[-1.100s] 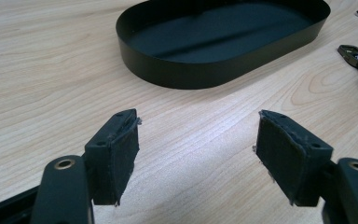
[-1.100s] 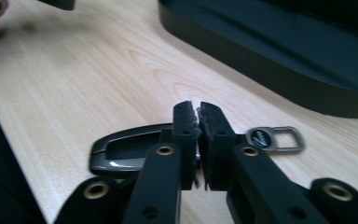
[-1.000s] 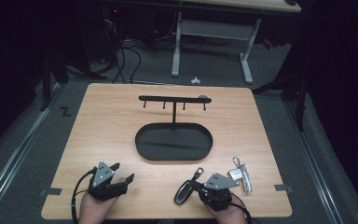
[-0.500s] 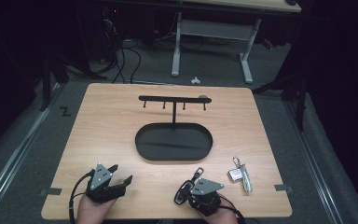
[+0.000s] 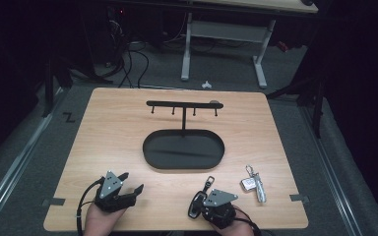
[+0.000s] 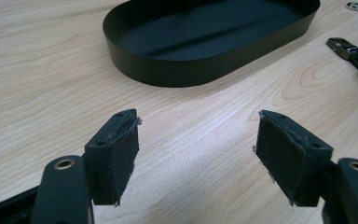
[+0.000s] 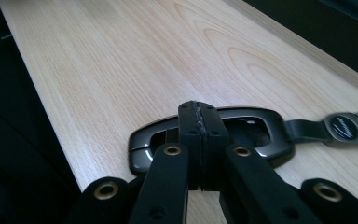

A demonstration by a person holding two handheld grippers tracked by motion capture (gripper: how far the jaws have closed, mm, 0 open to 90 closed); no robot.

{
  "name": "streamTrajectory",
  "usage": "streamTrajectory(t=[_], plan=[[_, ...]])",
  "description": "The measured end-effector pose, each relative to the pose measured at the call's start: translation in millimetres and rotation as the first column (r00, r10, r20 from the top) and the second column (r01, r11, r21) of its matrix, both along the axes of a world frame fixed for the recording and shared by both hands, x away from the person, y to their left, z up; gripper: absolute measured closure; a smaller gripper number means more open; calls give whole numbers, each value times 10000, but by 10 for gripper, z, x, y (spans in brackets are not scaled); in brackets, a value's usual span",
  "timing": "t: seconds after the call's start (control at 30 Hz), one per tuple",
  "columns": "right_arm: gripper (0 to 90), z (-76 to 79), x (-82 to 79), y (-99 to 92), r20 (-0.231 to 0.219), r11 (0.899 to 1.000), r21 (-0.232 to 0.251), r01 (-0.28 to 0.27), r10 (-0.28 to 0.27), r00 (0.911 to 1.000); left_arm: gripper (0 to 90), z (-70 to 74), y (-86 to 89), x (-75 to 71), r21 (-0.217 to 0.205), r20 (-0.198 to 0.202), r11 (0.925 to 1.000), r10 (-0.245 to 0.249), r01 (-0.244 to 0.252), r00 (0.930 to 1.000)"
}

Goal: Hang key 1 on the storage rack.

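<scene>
At the near edge of the wooden surface (image 5: 128,128), we see the right claw (image 7: 199,140) with its pads pressed flat together and nothing between them, poised directly over a dark car key fob (image 7: 205,140). The fob lies flat just beyond and beneath the claw's tips, its long axis running crosswise to the claw in the right gripper view, with a short strap and metal tag (image 7: 342,127) trailing off one end. From the high view the fob (image 5: 197,201) points away from us toward the oval black tray (image 5: 183,150), and the right claw (image 5: 211,199) is touching or just above it; we cannot tell which.

The left claw (image 5: 128,189) rests well apart on the other side, its pads (image 6: 114,151) spread wide and holding nothing, so the right hand is plainly the nearer one. A second bunch of keys (image 5: 255,184) lies just to the right of the fob. We judge the claw must open before it can straddle the fob. The fob sits close to the surface's near edge, while open wood runs ahead to the tray and the hook rack (image 5: 184,105) behind it.
</scene>
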State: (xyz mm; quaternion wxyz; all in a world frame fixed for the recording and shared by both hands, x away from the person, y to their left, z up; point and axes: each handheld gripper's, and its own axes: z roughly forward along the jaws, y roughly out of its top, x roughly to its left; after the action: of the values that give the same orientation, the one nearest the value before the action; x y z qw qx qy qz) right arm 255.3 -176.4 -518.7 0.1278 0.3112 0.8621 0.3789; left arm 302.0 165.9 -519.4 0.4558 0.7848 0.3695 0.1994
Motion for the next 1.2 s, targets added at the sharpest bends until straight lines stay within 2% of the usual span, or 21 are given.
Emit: streamTrajectory(t=[0.47,0.57,0.8,1.0,1.2], plan=[[900,29,35,-336,-196,9954,30,961,-960,9952,302,3,-54,22,77,41,9998,-167,167,9999],[900,53,-4,-345,-90,9960,232,866,-864,9962,302,4,-69,38,49,32,9998,-202,202,9998],[900,43,-92,-281,-363,9987,71,509,-506,9981,301,8,-122,69,39,63,9995,-318,318,9995],[900,36,-122,-321,-385,9980,-7,638,-638,9972,301,9,-182,100,55,70,9990,-454,454,9989],[900,36,-115,-435,-221,9944,-149,1048,-1051,9942,301,12,-222,123,38,82,9986,-523,523,9986]])
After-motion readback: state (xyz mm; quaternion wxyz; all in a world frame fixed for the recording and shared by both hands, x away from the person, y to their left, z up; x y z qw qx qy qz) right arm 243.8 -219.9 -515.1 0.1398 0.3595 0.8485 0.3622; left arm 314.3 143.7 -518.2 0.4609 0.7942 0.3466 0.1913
